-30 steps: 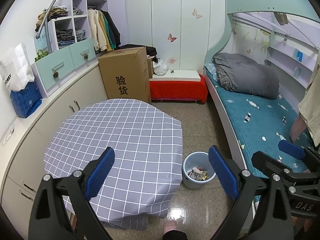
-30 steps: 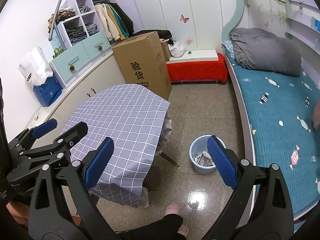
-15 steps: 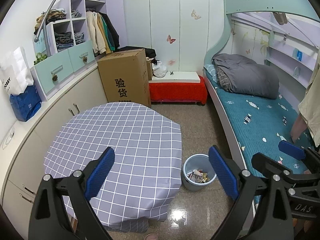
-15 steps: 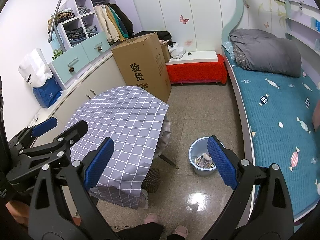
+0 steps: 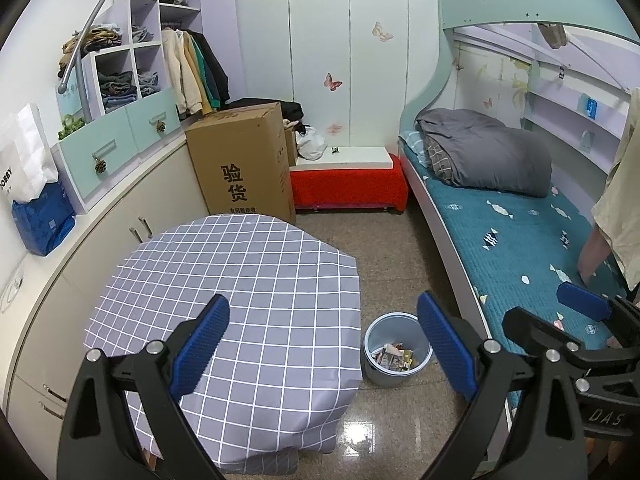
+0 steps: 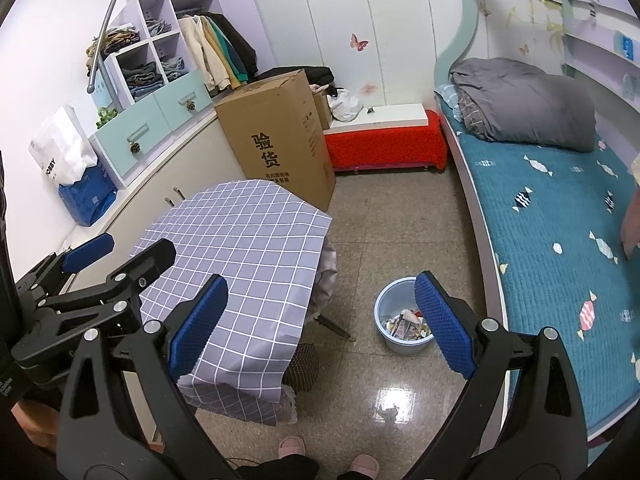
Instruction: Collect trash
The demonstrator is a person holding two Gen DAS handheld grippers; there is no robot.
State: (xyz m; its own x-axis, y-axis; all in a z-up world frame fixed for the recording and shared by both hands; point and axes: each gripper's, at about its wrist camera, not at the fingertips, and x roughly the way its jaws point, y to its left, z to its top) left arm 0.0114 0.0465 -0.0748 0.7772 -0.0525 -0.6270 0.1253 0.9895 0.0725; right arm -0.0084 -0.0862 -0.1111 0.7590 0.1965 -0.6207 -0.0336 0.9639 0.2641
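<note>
1. Your left gripper is spread wide and holds nothing. It is raised above the near edge of the table and looks down and forward.
2. Your right gripper is also spread wide and empty, raised to the right of the left one. In the right wrist view the left tool shows at the lower left, beside the table.
3. The bin stands upright on the floor between the table and the bed. Trash lies loose inside it: mixed wrappers and paper, too small to sort out.
4. Key relation: the bin is forward and well below both grippers. In the right wrist view it sits just inside the right finger; in the left wrist view it lies just left of that tool's right finger.
5. Judgement: your right gripper is the nearer one, with open floor under it; the left has the table edge in its path.
6. The bin is round, so no long axis dictates a grip angle.
7. No loose trash shows on the table or on the visible floor. Judgement: collecting looks mostly done, or the bin itself is next.
8. Risk, if you take the rim: a one-sided pinch could tip the bin and spill it.
</note>
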